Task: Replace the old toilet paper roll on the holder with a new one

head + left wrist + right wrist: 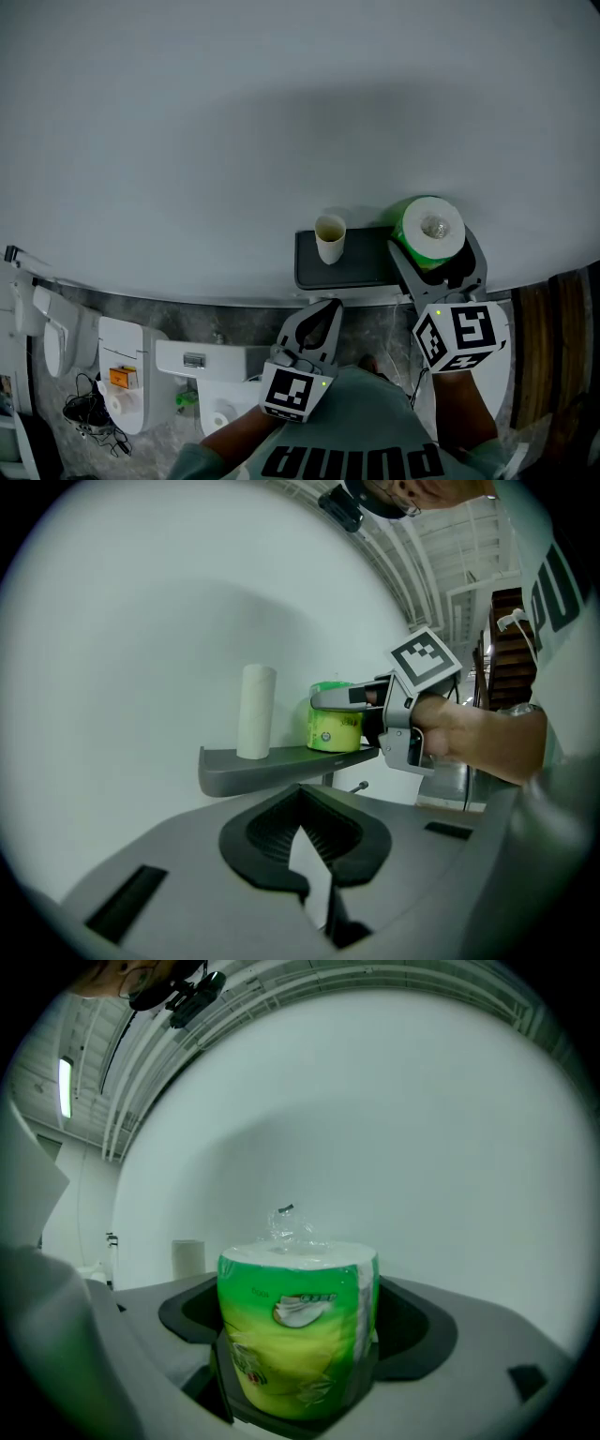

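A dark grey shelf [361,264] [272,766] is fixed to the white wall. On its left part the thin, pale old roll [329,238] [255,712] [188,1258] stands upright. The new roll [430,230] [334,727] [298,1326], in a green plastic wrapper, stands on the shelf's right end. My right gripper [433,247] [342,701] [305,1314] points level, its jaws spread wide on either side of the new roll, which rests on the shelf. My left gripper [330,305] [300,794] hangs below and in front of the shelf, jaws together and empty.
Far below on the grey stone floor are a white toilet [56,337], white fixtures [192,361], a paper roll [222,419] and a tangle of cables [89,408]. Dark wooden panelling [562,309] stands at the right. The wall rises right behind the shelf.
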Available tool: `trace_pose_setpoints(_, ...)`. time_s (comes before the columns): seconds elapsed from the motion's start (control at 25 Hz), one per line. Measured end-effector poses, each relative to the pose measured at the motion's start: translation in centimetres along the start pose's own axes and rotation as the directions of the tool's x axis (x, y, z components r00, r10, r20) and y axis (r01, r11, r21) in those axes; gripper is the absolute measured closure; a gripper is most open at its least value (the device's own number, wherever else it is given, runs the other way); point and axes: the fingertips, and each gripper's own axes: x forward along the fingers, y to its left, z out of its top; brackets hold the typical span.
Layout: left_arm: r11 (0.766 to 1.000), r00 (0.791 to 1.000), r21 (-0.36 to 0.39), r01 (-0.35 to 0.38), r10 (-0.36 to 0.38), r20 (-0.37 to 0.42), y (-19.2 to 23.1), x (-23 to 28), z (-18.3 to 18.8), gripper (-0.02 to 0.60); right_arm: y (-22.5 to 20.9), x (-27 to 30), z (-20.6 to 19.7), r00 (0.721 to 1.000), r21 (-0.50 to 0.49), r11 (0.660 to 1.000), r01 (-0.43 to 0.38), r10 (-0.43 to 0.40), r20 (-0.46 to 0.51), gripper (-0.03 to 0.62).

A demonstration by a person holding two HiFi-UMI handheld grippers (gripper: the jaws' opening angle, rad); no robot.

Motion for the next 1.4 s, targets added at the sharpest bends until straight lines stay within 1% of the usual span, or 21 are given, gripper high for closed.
trace_pose_setpoints(0.2,1.000,1.000,-0.002,-0.009,0.009,0.021,0.5,0.2,-0.2,0.577,-0.2,-0.1,-0.1,1.000,0.021,1.000,0.002,-0.002,0.011,0.137)
trace_pose_setpoints(0.4,1.000,1.000,0.005,0.021,-0.021,0.007,0.2,0.1,-0.3,0.578,-0.4,-1.3,1.7,0.997,0.050,0.999,0.021,-0.024,0.068,0.137)
trace_pose_setpoints(0.48,0.999,0.999,0.009,0.044,-0.044,-0.013,-1.1,0.3,0.0,0.577,-1.6,-2.6,2.7,0.996,0.073,0.997,0.038,-0.044,0.083,0.137)
trace_pose_setpoints(0.56,0.998,0.998,0.014,0.060,-0.060,-0.006,-2.0,0.7,0.3,0.578,-3.1,-3.7,3.1,0.993,0.101,0.993,0.057,-0.067,0.093,0.138)
trace_pose_setpoints(0.64,0.997,0.997,0.019,0.075,-0.075,0.006,-2.6,1.2,0.3,0.577,-4.3,-4.6,3.0,0.992,0.138,0.988,0.071,-0.085,0.096,0.138)
trace_pose_setpoints(0.8,0.992,0.992,0.027,0.123,-0.122,-0.015,-4.2,1.9,0.0,0.578,-6.9,-6.6,2.5,0.985,0.231,0.967,0.109,-0.135,0.103,0.138)
trace_pose_setpoints(0.92,0.988,0.988,0.035,0.153,-0.152,-0.032,-5.4,2.3,-0.1,0.578,-9.0,-8.2,2.1,0.977,0.289,0.946,0.146,-0.184,0.109,0.138)
trace_pose_setpoints(1.0,0.985,0.986,0.040,0.165,-0.164,-0.036,-6.1,2.5,-0.2,0.577,-10.5,-9.2,1.5,0.970,0.334,0.926,0.173,-0.220,0.107,0.138)
trace_pose_setpoints(1.24,0.982,0.982,0.057,0.182,-0.178,-0.062,-7.1,3.6,-1.4,0.578,-14.6,-11.5,-1.7,0.946,0.477,0.844,0.247,-0.317,0.070,0.138)
trace_pose_setpoints(1.4,0.982,0.983,0.064,0.176,-0.171,-0.073,-7.3,4.0,-2.2,0.578,-16.2,-11.9,-4.8,0.941,0.555,0.789,0.263,-0.336,0.032,0.138)
